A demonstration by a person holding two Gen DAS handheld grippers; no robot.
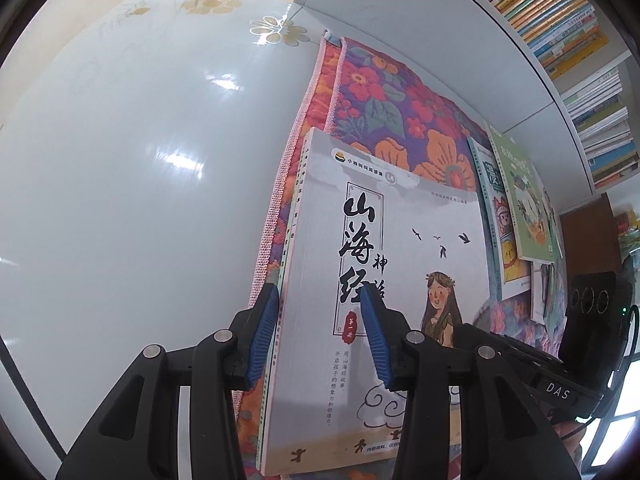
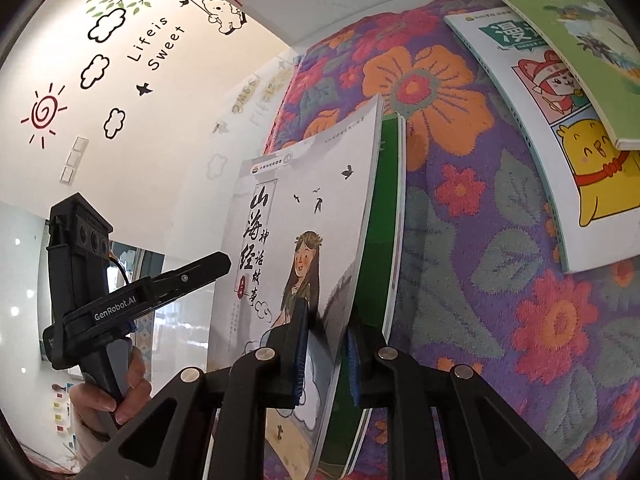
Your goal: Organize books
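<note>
Floral cloth (image 1: 404, 120) is covering the table, grey book (image 1: 400, 280) lying on it. Left gripper (image 1: 320, 332) is straddling its spine, blue pads apart. Right gripper (image 2: 326, 354) is pinching the lifted cover, hiding the green pages (image 2: 380, 240) beneath.

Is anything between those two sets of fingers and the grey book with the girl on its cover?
Nothing visible. The fingers of the left gripper straddle the grey picture book at its spine edge; those of the right gripper pinch its lifted cover above a green book.
</note>
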